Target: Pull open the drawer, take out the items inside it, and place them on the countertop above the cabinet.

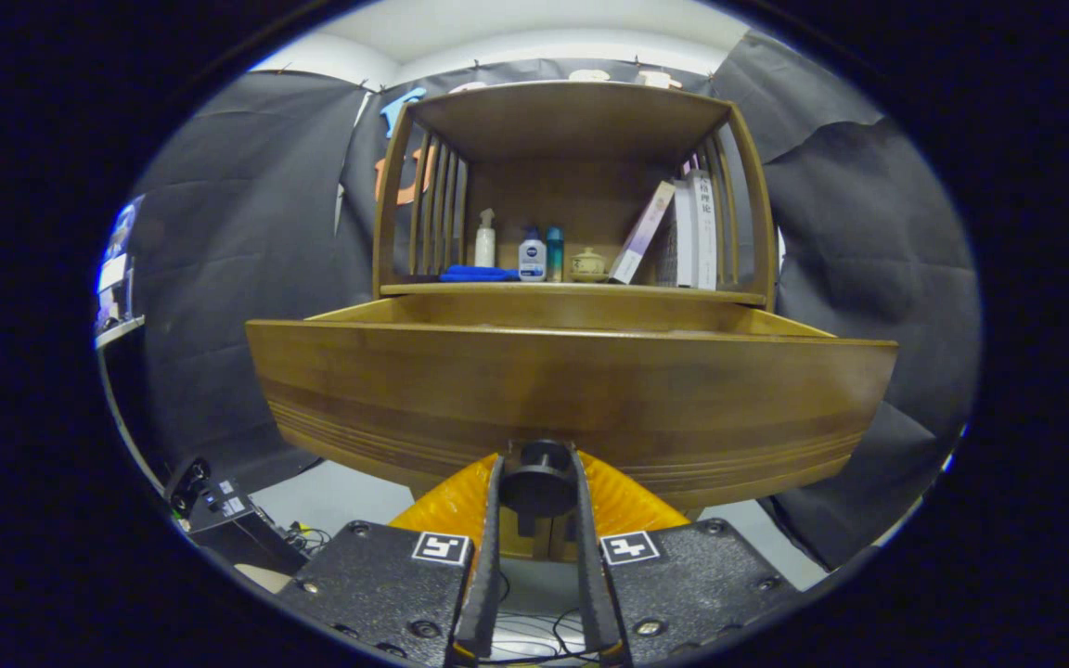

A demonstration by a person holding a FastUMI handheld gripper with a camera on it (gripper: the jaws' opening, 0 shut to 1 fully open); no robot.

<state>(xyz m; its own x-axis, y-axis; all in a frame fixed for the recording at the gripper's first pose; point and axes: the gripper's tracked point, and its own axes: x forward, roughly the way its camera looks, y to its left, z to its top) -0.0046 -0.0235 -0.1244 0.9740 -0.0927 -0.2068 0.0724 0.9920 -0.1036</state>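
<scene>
The gripper [539, 487] sat nearest, its two fingers drawn in on either side of a round dark knob [539, 482] and pressing against it, so that the knob was pinched between them. That knob stood out from the lower middle of the wide brown wooden drawer front [572, 399], which filled the space just ahead of the fingers. The drawer was pulled well out from the cabinet; its side walls [780, 323] ran back toward the cabinet body, and its inside could not be seen over the front panel's top edge, so what lay in it could not be told.

Below and to the left of the drawer, a small dark device with buttons [210, 501] rested on the pale floor, with thin cables [307, 536] beside it.

Beyond the drawer, the wooden countertop [572, 290] of the cabinet formed a shelf under a wooden hutch with slatted sides [437, 209]. On that surface, from left to right, lay a folded blue cloth [477, 274], then stood a white spray bottle [485, 239], a white bottle with a dark blue cap [532, 255], a teal cylindrical bottle [555, 250], and a small tan lidded ceramic jar [587, 264]. To the right of these, several pale books [692, 232] stood upright, with one book [643, 232] leaning against them.
</scene>
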